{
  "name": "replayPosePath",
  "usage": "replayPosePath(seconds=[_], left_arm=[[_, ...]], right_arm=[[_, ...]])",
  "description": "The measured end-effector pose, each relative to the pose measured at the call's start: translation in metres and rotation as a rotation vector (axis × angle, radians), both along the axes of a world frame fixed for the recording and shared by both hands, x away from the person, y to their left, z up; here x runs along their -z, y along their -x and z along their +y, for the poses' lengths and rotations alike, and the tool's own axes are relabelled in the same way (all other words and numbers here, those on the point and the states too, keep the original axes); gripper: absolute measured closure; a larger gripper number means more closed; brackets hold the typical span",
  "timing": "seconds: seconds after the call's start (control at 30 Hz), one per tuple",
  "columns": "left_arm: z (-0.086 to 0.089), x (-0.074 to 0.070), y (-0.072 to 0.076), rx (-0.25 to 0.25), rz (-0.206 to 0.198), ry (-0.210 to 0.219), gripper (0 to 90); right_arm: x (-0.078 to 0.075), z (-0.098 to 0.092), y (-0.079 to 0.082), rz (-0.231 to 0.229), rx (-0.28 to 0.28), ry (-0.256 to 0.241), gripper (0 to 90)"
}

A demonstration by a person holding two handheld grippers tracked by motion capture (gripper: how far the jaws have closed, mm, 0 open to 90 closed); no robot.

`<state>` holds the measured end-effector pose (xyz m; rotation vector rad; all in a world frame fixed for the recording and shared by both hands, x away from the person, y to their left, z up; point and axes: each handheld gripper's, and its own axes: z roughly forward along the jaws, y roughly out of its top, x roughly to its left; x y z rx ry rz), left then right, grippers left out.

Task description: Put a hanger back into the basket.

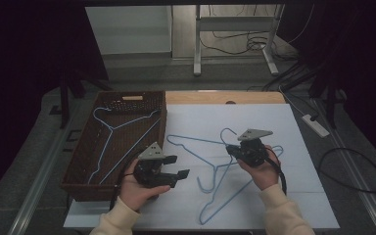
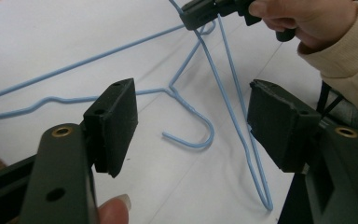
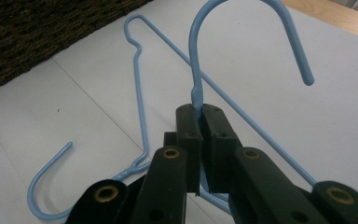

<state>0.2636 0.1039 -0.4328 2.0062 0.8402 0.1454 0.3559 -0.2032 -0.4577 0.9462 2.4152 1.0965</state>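
Observation:
My right gripper [image 1: 232, 149] is shut on the neck of a blue wire hanger [image 1: 227, 198], just below its hook, on the white table mat. The right gripper view shows the jaws [image 3: 199, 112] closed on that neck, with the hook [image 3: 194, 56] rising above them. A second blue hanger [image 1: 196, 140] lies flat on the mat, crossing under the held one; its hook [image 2: 191, 135] points toward me. My left gripper [image 1: 178, 166] hovers open near the basket's right side, its pads [image 2: 116, 121] wide apart and empty. A third blue hanger [image 1: 122, 125] lies inside the basket.
A brown wicker basket [image 1: 78, 166] stands at the table's left. The white mat [image 1: 274, 122] covers most of the table, with a wooden strip [image 1: 200, 97] along the far edge. A power strip [image 1: 316, 125] and cables lie on the floor to the right.

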Motion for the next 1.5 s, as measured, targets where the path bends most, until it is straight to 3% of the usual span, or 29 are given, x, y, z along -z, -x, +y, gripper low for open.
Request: replayPosePath(seconds=[0.2,0.73,1.07,1.33,1.5], left_arm=[[-0.028,0.005,-0.003,0.049,0.012,-0.011,33.7],[-0.06,0.022,-0.007,0.102,0.07,-0.036,33.3],[-0.091,0.043,-0.019,0.13,0.133,-0.071,34.7],[-0.103,0.057,-0.028,0.142,0.189,-0.085,37.3],[-0.111,0.066,-0.032,0.144,0.232,-0.093,46.1]], right_arm=[[-0.001,-0.001,0.002,-0.002,0.002,-0.005,86.4],[-0.003,-0.003,0.005,-0.008,0.011,-0.013,86.4],[-0.003,-0.004,0.007,-0.01,0.014,-0.02,86.4],[-0.003,-0.004,0.008,-0.012,0.016,-0.021,86.4],[-0.003,-0.005,0.008,-0.013,0.015,-0.022,86.4]])
